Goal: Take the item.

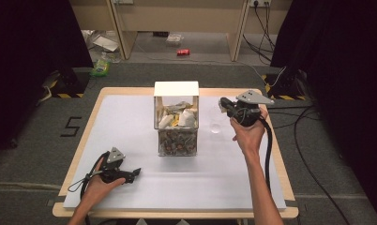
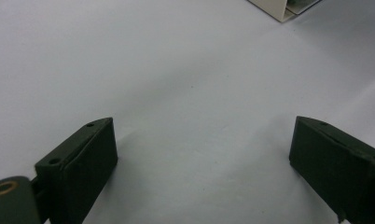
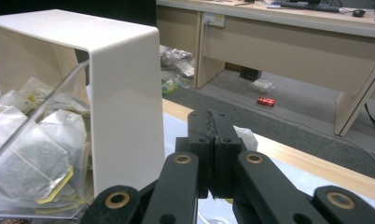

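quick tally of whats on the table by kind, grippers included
grippers: 2, the left gripper and the right gripper
white box holding sachets: 1
small clear round thing beside the box: 1
total: 4

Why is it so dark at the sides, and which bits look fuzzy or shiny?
High view: black curtains darken both sides, while the white table is bright and evenly lit. Left gripper view: the open left gripper throws soft shadows on the table, and its near jaws look a little blurred. Right gripper view: the white box has a shiny glare along its top edge; the shut right gripper looks soft.
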The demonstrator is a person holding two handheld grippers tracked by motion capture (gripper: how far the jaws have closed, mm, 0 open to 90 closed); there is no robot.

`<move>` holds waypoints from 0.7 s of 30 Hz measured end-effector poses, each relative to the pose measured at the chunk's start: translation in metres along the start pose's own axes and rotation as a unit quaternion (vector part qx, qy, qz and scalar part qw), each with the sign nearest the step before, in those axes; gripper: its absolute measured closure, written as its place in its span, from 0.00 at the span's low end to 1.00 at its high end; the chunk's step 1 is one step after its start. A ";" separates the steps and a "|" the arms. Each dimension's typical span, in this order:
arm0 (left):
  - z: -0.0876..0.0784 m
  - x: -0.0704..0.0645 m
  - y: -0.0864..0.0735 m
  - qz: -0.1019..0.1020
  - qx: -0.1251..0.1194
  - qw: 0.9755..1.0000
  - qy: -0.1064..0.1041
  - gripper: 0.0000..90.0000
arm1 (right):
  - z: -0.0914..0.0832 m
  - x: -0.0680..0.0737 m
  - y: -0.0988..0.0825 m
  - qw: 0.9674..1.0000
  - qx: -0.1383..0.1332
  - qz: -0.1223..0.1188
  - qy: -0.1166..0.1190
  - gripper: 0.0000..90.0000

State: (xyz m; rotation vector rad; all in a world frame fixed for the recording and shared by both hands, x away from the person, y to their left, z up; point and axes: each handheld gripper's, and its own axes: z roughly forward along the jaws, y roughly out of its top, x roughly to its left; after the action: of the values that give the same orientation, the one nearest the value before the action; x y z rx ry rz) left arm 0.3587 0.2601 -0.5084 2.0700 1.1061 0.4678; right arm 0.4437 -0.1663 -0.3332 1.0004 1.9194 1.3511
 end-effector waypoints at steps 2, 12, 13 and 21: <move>0.000 0.000 0.000 0.000 0.000 1.000 0.000 0.07 | 0.003 -0.001 -0.001 1.000 0.002 0.001 -0.002 0.99; 0.000 0.000 0.000 0.000 0.000 1.000 0.000 0.07 | 0.018 -0.004 -0.007 1.000 0.014 0.003 -0.003 0.99; 0.000 0.000 0.000 0.000 0.000 1.000 0.000 0.07 | 0.020 -0.005 -0.008 1.000 0.016 0.004 -0.003 0.99; 0.000 0.000 0.000 0.000 0.000 1.000 0.001 0.07 | 0.034 -0.006 -0.014 0.999 0.034 0.008 -0.004 0.99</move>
State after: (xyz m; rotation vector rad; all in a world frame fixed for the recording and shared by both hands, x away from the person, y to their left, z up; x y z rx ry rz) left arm 0.3586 0.2600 -0.5084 2.0704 1.1063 0.4695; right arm 0.4711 -0.1569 -0.3571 1.0537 1.9682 1.2960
